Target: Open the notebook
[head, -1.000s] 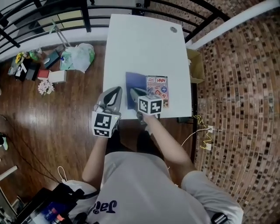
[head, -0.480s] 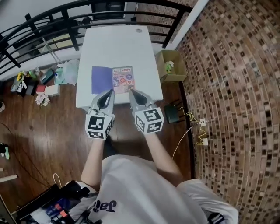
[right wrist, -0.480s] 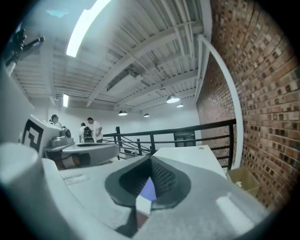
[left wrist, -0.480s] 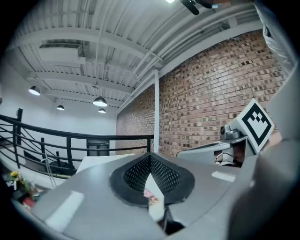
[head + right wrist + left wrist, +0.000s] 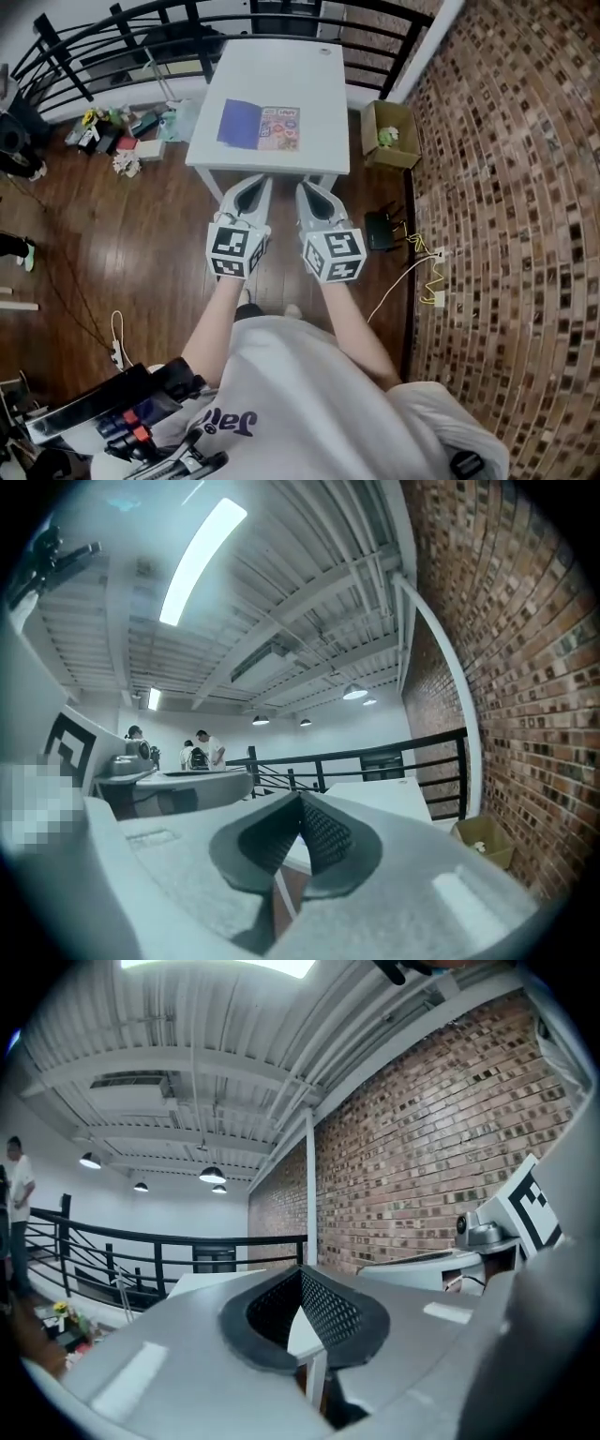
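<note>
The notebook (image 5: 261,126) lies open on the white table (image 5: 281,75) at the top of the head view, with a blue page on the left and a sticker-covered cover on the right. My left gripper (image 5: 255,186) and right gripper (image 5: 310,191) hover side by side over the wooden floor, well short of the table's near edge and pointing toward it. Both are shut with nothing between the jaws. In the left gripper view the jaw tips (image 5: 302,1275) meet in front of the table (image 5: 214,1282). The right gripper view shows the same (image 5: 300,800).
A black railing (image 5: 112,37) runs behind and to the left of the table. A cardboard box (image 5: 389,136) stands to its right by the brick wall (image 5: 506,187). Bags and clutter (image 5: 122,131) lie on the floor at left. A black device (image 5: 382,230) and cables (image 5: 427,272) lie at right.
Both grippers have pulled back from the table's near edge and risen. The open notebook now lies far ahead of them.
</note>
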{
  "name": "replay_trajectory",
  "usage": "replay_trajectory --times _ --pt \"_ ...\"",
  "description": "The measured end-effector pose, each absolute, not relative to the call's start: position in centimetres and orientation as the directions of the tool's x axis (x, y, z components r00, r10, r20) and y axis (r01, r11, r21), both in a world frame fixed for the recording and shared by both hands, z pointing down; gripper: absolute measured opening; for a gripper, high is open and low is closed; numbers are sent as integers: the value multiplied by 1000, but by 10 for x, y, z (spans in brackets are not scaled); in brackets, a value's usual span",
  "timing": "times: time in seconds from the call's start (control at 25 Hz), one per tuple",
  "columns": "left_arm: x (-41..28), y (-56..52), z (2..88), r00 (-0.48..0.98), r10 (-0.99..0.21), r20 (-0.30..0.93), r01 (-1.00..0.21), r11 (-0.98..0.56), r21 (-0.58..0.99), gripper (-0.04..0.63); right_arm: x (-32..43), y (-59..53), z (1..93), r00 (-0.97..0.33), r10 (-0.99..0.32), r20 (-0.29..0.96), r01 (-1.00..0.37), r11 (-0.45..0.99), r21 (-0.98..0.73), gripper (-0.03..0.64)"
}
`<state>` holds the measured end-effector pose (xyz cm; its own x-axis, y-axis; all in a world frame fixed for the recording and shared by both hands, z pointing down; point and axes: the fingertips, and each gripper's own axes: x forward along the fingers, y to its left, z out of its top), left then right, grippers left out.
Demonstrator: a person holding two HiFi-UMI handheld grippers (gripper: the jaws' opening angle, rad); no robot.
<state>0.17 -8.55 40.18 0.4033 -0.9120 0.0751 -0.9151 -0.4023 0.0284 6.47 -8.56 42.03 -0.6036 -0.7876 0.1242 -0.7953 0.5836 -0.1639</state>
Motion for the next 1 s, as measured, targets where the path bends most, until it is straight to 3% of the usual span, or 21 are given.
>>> replay_trajectory --times 0.32,1.0 --pt "-26 -48 369 390 -921 20 -921 -390 6 17 56 -52 391 -566 -821 77 -822 555 -127 -9" --pt "-72 -19 372 402 -915 3 -914 -402 49 17 3 -25 394 -556 -825 103 -831 554 -54 -9"
